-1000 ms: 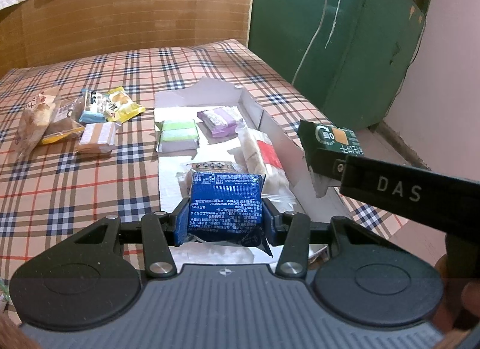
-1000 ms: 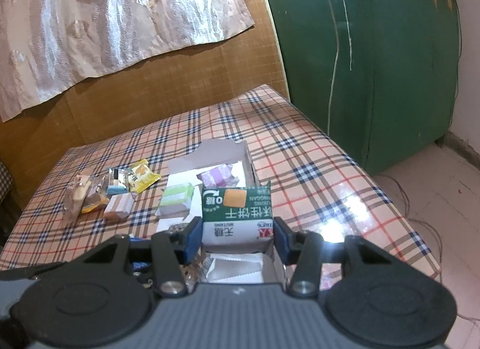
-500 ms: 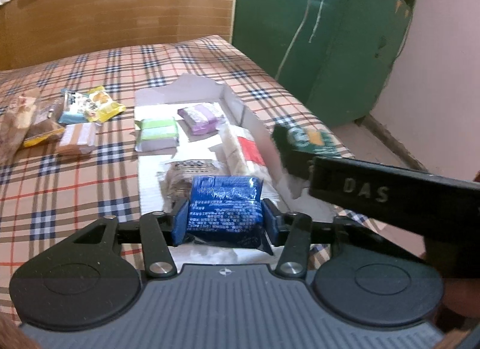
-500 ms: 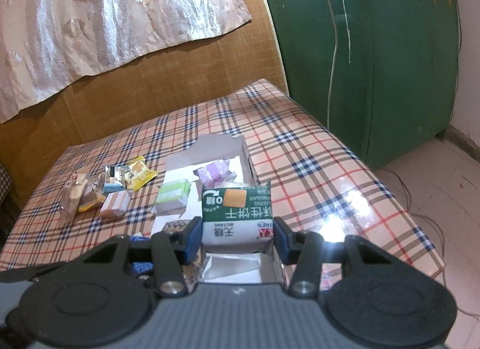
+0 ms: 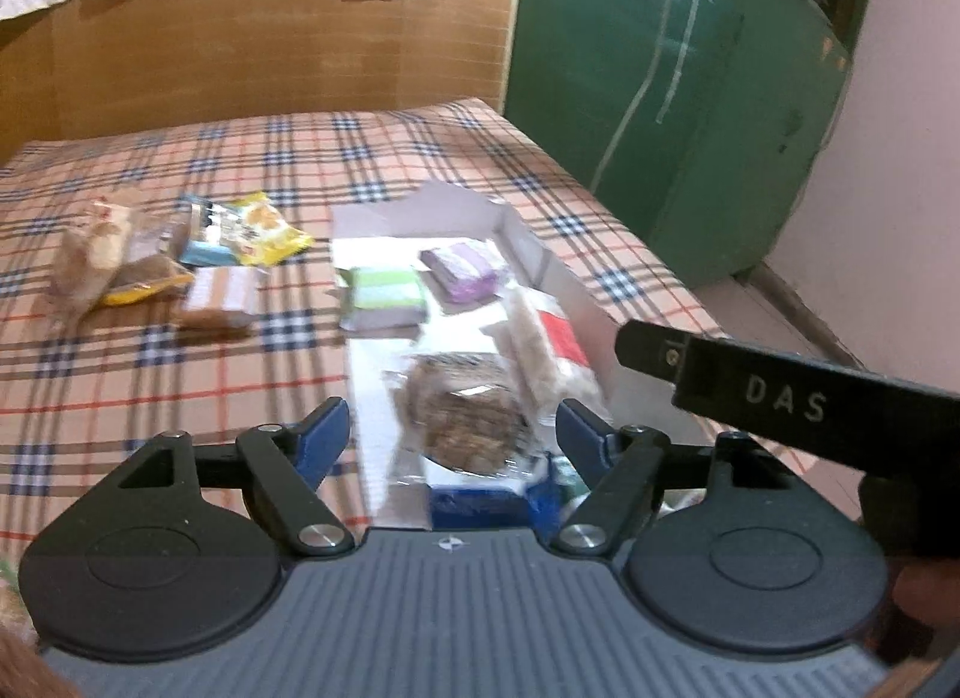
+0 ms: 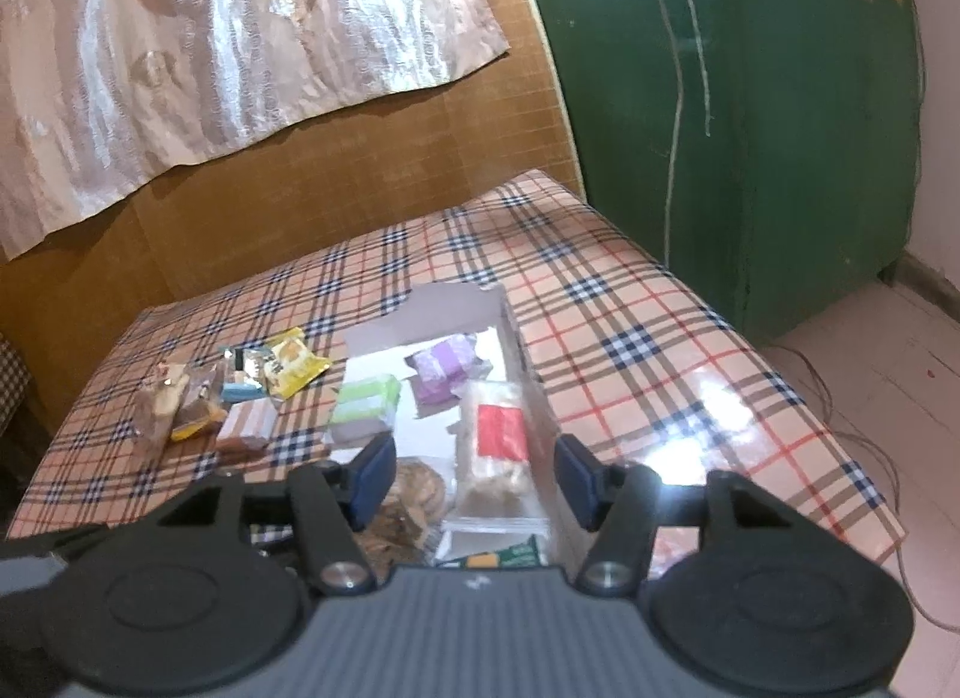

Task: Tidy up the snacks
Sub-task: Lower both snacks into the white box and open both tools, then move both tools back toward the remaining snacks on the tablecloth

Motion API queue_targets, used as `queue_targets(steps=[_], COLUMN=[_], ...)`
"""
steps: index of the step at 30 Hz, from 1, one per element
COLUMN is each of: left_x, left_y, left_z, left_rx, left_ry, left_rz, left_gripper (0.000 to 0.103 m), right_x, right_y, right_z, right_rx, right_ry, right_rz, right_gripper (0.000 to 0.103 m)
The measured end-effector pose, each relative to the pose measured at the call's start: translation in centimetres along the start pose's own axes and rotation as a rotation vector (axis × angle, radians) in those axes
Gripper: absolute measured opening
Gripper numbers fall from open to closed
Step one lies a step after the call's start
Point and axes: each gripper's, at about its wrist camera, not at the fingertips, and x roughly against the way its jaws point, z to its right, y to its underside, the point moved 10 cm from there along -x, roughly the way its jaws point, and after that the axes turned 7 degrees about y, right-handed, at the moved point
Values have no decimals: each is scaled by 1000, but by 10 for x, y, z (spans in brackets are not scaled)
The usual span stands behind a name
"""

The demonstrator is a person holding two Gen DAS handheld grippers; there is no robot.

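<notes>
box (image 6: 510, 338): open, on plaid table (image 6: 630, 338), holds six packs; blue (image 5: 480, 503) and green (image 6: 498, 560) at near end
loose snacks (image 5: 216, 290): four or so, on table left of box, long axes mixed
left gripper (image 5: 453, 434): jaws wide, empty, over box near end
right gripper (image 6: 474, 476): jaws wide, empty, same end
next: left is nearer the loose snacks, up-left of it

The right gripper (image 6: 474, 473) hangs with jaws spread above a white box (image 6: 510, 332) of snack packets on a plaid tablecloth (image 6: 630, 338).

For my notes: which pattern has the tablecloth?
The tablecloth is plaid: beige with dark-blue and red lines; clearest in right wrist view.
</notes>
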Motion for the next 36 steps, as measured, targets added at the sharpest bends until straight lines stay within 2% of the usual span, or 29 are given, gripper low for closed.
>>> queue_targets(steps=[4, 21, 30, 36], left_x=[7, 29, 25, 13], left_y=[-3, -13, -22, -41], left_z=[-22, -125, -174, -224], left_rx=[17, 152, 208, 240], left_ry=[-38, -170, -229, -296], left_rz=[10, 65, 90, 128], left_gripper=[97, 97, 99, 102], right_x=[-2, -17, -29, -36], right_y=[2, 8, 5, 0], right_z=[-14, -89, -121, -135], right_rx=[17, 91, 125, 143], right_ry=[-14, -112, -142, -154], right_rz=[-6, -47, -62, -62], right_gripper=[60, 64, 64, 66])
